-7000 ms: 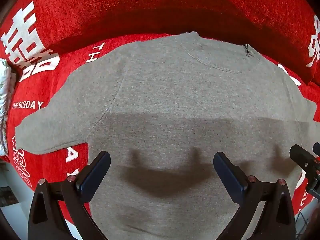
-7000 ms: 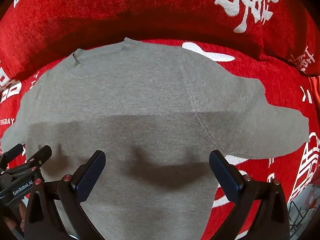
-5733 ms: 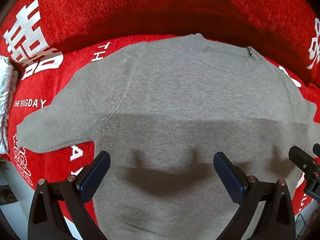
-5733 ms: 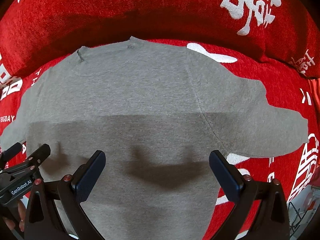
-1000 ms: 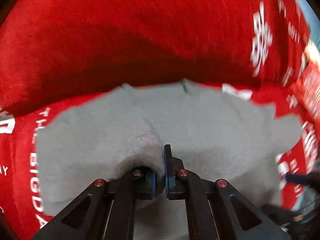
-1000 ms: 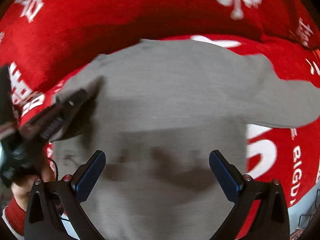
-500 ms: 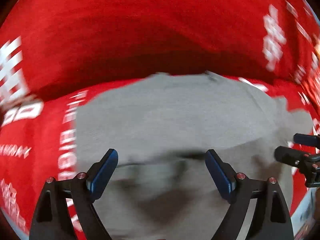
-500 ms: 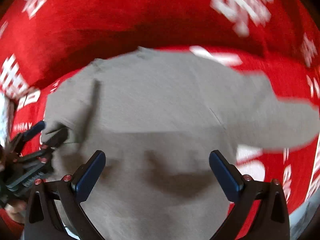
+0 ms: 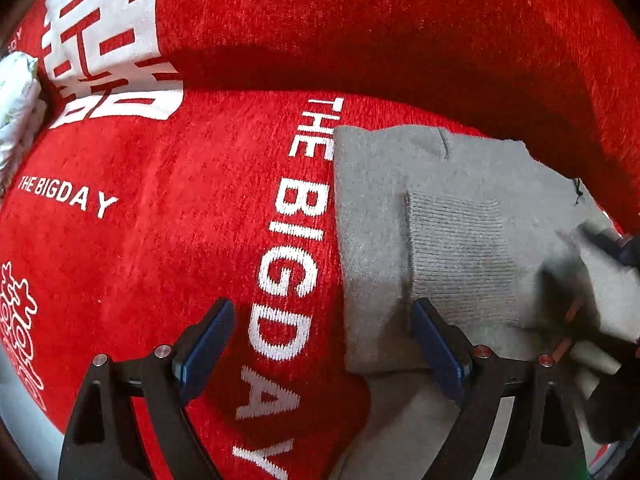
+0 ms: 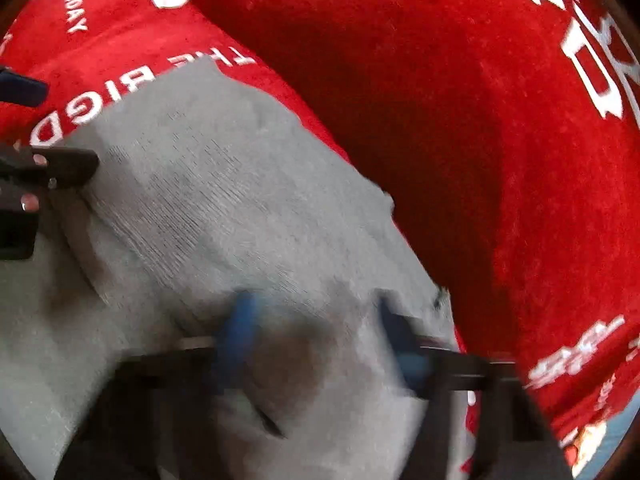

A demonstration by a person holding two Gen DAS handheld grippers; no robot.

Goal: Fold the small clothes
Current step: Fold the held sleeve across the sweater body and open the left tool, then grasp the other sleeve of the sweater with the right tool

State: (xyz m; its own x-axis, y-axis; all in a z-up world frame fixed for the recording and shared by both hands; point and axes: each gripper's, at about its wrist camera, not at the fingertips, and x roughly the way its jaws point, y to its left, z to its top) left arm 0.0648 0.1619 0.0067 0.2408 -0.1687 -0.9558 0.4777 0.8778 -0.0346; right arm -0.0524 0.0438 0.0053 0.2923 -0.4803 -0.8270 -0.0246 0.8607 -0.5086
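Observation:
A grey knit sweater (image 9: pixel 372 216) lies on the red sofa cover (image 9: pixel 160 240). Its left sleeve is folded in over the body, with the ribbed cuff (image 9: pixel 456 248) on top. My left gripper (image 9: pixel 322 346) is open and holds nothing. It hangs over the sweater's folded left edge, one finger above the red cover, the other above the grey knit. My right gripper (image 10: pixel 318 338) is blurred and low on the sweater (image 10: pixel 224 200) near its neckline side. Its jaws are closing, still apart, with grey fabric between them. Each gripper shows at the edge of the other's view.
The red backrest (image 9: pixel 360 40) with white lettering rises just behind the sweater. A white patterned bundle (image 9: pixel 16 112) sits at the far left of the seat. The seat's front edge and a pale floor (image 10: pixel 600 436) show at the lower right.
My left gripper let go of the sleeve, opened and swung left; the sleeve now lies folded on the body. My right gripper rolled, dropped onto the sweater, and its jaws have narrowed.

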